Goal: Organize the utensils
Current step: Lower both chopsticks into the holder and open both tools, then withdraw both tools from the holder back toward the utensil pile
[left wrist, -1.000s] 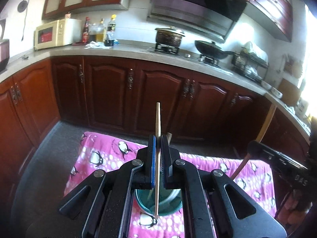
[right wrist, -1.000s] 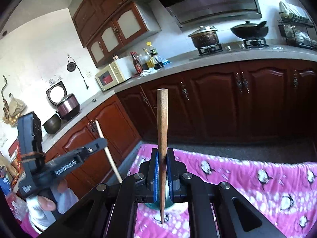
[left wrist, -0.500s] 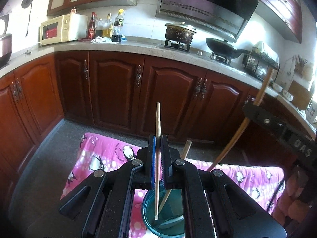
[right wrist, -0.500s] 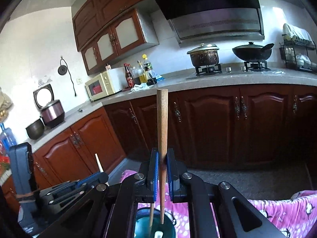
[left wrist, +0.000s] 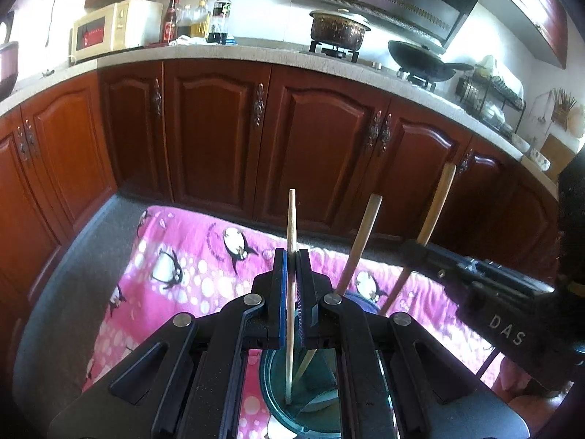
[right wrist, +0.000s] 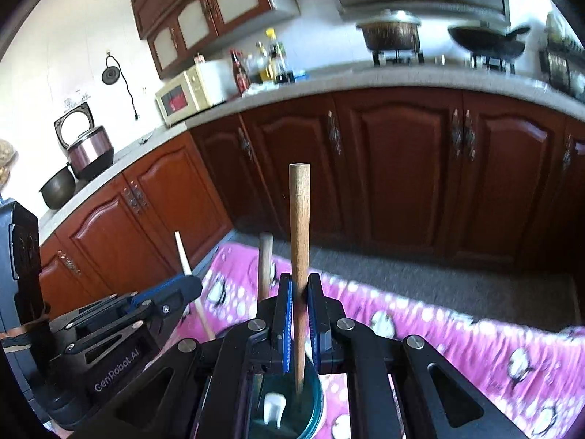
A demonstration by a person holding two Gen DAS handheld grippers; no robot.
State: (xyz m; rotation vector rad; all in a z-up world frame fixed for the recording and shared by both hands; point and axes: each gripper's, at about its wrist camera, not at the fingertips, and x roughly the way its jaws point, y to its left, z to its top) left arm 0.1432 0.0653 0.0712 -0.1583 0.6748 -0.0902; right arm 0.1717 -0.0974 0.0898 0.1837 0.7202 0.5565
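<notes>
My left gripper (left wrist: 291, 256) is shut on a thin pale wooden chopstick (left wrist: 291, 226), held upright with its lower end inside a teal glass cup (left wrist: 310, 402). My right gripper (right wrist: 299, 281) is shut on a thicker brown wooden stick (right wrist: 299, 219), also upright, its lower end inside the same cup (right wrist: 289, 413). Another wooden-handled utensil (left wrist: 360, 241) leans in the cup. A white object (right wrist: 273, 406) lies in the cup's bottom. Each gripper shows in the other's view: the right one (left wrist: 420, 247) and the left one (right wrist: 193, 285).
The cup stands on a pink penguin-print cloth (left wrist: 190, 267) over a low table. Dark red kitchen cabinets (left wrist: 219, 135) run behind, with a grey counter carrying a microwave (left wrist: 109, 33), bottles, a pot (left wrist: 338, 29) and a wok. A grey floor strip lies between.
Both grippers have come lower and closer over the cup. The chopstick's and the brown stick's lower ends now sit deeper in the cup, and the right gripper is closer to the left one.
</notes>
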